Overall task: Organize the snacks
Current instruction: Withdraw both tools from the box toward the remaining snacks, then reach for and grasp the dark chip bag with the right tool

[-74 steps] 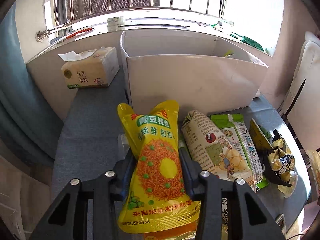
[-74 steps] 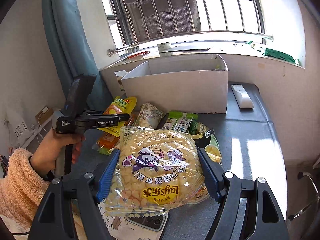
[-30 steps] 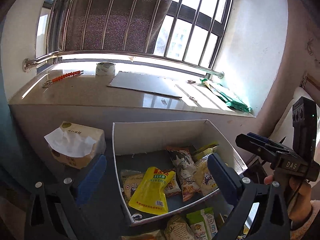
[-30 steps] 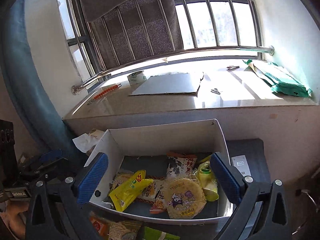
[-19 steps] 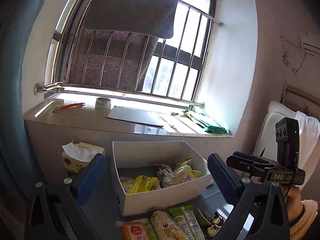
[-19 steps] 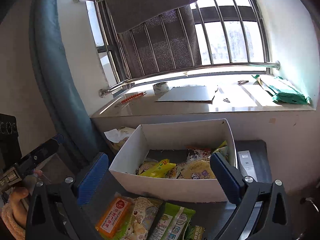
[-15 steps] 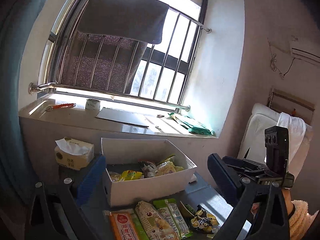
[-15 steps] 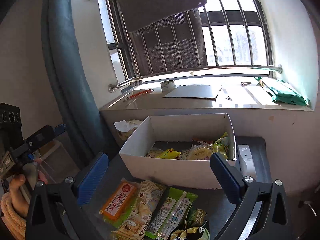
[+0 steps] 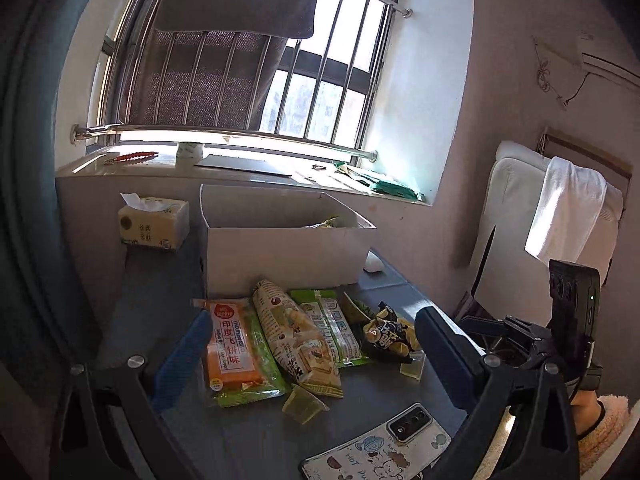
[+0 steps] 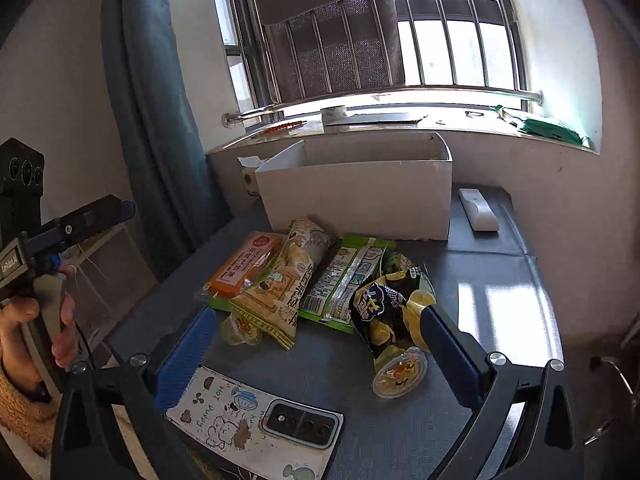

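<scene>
A barred window (image 10: 440, 40) is lighting the grey table (image 10: 500, 280). The white box (image 10: 360, 196) is sitting ahead, snack packets (image 9: 296, 332) lying before it, a phone (image 10: 256, 424) nearest. Both the left gripper (image 9: 312, 344) and the right gripper (image 10: 316, 344) are hanging wide apart, empty.

Snack packets in a row before the box, on the surface.
Box (image 9: 288, 252) stands at rear; tissue pack (image 9: 154, 222) to its left, remote (image 10: 478, 209) to its right. Packets (image 9: 296, 340) lie side by side in front; phone (image 10: 256, 424) nearest the cameras.
</scene>
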Demonstrator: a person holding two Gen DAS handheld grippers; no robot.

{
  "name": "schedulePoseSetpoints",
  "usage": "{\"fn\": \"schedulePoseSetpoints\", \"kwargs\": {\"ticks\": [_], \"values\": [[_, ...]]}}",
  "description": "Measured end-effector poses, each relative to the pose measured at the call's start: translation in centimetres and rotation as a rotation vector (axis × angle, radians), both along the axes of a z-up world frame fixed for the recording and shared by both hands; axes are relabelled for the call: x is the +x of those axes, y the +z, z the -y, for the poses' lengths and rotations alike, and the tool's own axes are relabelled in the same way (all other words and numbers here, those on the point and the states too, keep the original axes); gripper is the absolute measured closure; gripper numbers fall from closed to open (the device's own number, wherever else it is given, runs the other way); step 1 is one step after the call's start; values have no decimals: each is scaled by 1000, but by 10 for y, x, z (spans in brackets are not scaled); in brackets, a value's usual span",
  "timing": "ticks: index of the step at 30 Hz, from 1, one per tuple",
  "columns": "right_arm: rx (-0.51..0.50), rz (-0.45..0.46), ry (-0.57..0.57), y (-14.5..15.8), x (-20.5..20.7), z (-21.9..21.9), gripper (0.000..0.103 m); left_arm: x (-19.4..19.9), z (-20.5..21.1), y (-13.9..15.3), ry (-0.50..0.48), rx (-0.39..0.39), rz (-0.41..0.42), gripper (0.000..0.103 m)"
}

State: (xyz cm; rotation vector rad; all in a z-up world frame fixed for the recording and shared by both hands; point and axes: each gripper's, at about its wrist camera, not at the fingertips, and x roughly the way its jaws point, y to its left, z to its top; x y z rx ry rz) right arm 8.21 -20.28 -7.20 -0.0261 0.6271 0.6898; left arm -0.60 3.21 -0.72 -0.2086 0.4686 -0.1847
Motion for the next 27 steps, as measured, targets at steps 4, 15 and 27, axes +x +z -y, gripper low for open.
{"fn": "schedulePoseSetpoints", "kwargs": {"ticks": [4, 15, 27], "values": [[-68, -18, -10, -20, -2, 2, 0, 3, 4, -19, 13, 0, -69, 0], [-73, -88, -63, -28, 36, 8, 0, 12, 1, -27, 6, -25, -115, 0], [-427, -165, 34, -63, 113, -54, 0, 25, -5, -43, 33, -14, -204, 0]]}}
